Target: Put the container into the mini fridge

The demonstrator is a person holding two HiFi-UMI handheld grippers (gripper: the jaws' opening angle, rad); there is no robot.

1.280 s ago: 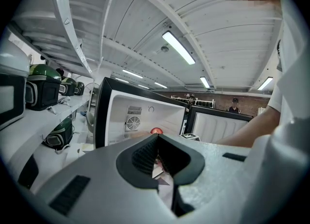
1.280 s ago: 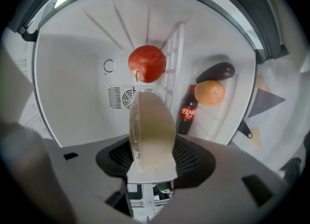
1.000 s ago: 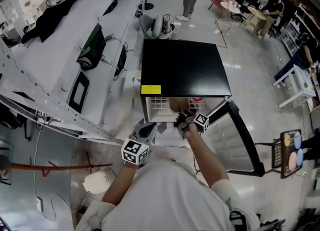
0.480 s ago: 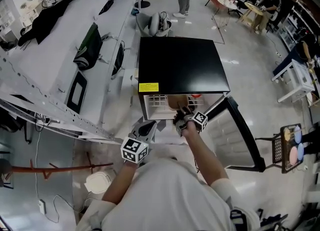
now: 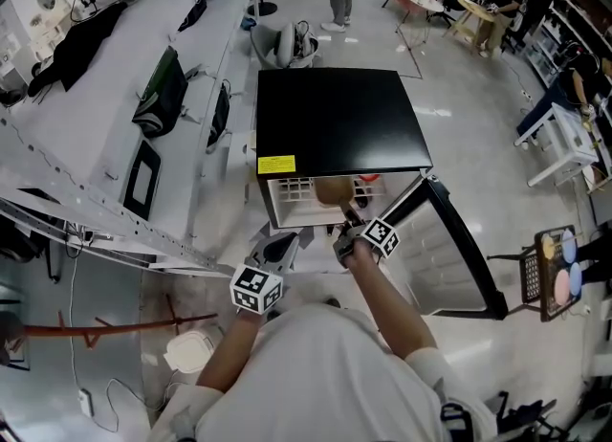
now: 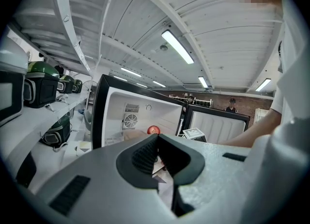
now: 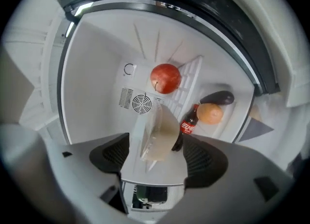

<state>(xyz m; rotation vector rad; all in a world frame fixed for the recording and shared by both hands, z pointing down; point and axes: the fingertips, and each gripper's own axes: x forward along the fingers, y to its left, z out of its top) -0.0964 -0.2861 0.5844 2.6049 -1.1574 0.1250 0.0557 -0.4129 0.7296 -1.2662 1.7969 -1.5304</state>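
From above, the black mini fridge (image 5: 339, 120) sits at 12 o'clock. Its door (image 5: 449, 258) hangs open toward 4 o'clock. The container (image 5: 332, 190) is inside.

Left gripper view: the left tongs (image 6: 157, 155) are squeezed together, holding nothing.

Right gripper view: the right tongs (image 7: 157, 157) are opening wide. The container stands loose between them, with an apple (image 7: 165, 78) at 12 o'clock.

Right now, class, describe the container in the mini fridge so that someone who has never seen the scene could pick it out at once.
Find the black mini fridge with its door open. Inside, nearest the opening, stands the container. It alone is clear and boxy, with pale brown contents; the red apple, cola bottle, orange and eggplant behind it are not.
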